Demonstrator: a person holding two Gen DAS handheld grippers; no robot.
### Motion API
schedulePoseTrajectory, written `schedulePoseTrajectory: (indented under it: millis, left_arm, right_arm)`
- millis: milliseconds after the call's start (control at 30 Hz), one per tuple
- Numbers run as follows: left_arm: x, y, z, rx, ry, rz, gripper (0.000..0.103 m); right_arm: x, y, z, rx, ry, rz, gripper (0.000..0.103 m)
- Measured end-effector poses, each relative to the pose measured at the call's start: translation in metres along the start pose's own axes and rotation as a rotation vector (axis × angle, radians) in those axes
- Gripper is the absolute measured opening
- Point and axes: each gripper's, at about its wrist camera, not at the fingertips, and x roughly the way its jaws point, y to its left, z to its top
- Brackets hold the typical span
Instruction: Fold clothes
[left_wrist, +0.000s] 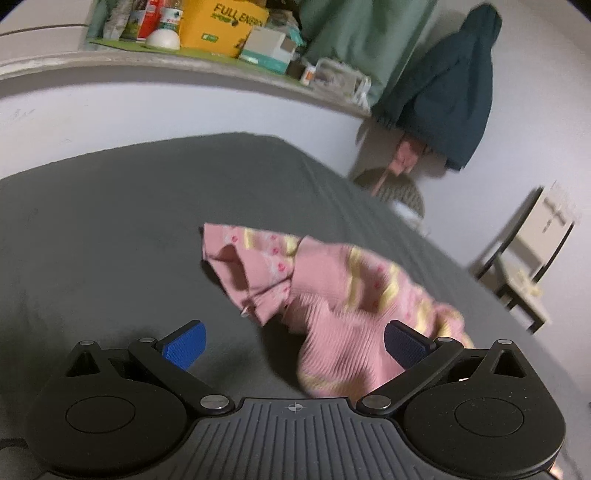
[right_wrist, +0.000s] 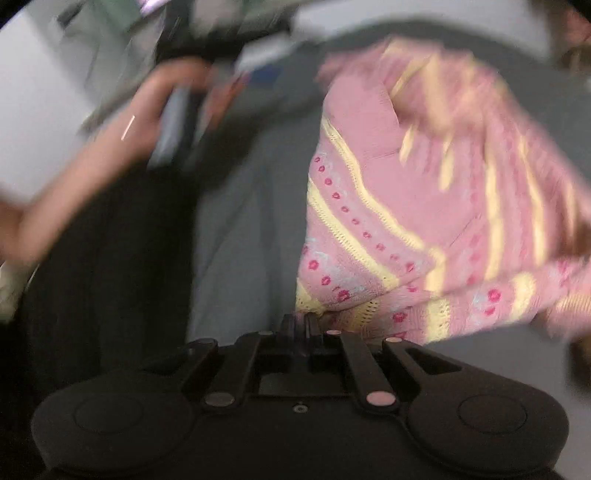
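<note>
Left wrist view: the pink sweater (left_wrist: 332, 295) lies crumpled on the bed (left_wrist: 110, 221), long axis running right, its near end between the wide-open left claw (left_wrist: 293, 345), while the right claw (right_wrist: 301, 321) pinches its hem.

A dark grey bed sheet (left_wrist: 129, 206) covers the bed and runs back to a pale wall (left_wrist: 110, 107) under soft, even light. Above it a grey ledge (left_wrist: 155, 59) curves across the wall, crowded with a yellow carton (left_wrist: 221, 26), a white bowl (left_wrist: 162, 38), a white and teal box (left_wrist: 267, 50) and some bottles and packets too small to read. A green cloth (left_wrist: 362, 33) hangs at the ledge's far end. Just beside it a dark teal jacket (left_wrist: 454, 85) hangs on the wall. Lower, at the bed's far edge, stands a woven basket (left_wrist: 402, 192), and well apart to the right a black-framed chair (left_wrist: 524, 266) holds a pale box.
</note>
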Motion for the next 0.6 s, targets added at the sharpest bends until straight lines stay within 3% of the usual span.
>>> schedulePoseTrajectory:
  millis: [167, 333, 367, 467, 533, 600]
  left_arm:
    - [-0.006, -0.014, -0.005, 0.060, -0.021, -0.092, 0.103]
    - [-0.012, -0.052, -0.020, 0.262, -0.002, -0.166, 0.103]
    - [-0.013, -0.063, -0.021, 0.305, -0.003, -0.176, 0.103]
    - [-0.009, -0.096, -0.020, 0.424, 0.003, -0.172, 0.103]
    - [0.002, -0.121, -0.019, 0.505, 0.014, -0.153, 0.103]
    - [0.009, -0.134, -0.019, 0.517, 0.018, -0.155, 0.103]
  right_arm:
    - [0.002, 0.015, -0.037, -0.054, 0.210, 0.043, 0.006]
    - [-0.007, 0.008, -0.044, -0.049, 0.329, -0.063, 0.009]
    - [-0.012, 0.005, -0.040, -0.052, 0.313, -0.096, 0.018]
    - [-0.046, -0.005, -0.016, -0.078, 0.101, -0.211, 0.047]
    - [-0.062, -0.022, 0.005, 0.000, -0.070, -0.357, 0.063]
    - [-0.063, -0.042, 0.025, 0.124, -0.170, -0.526, 0.066]
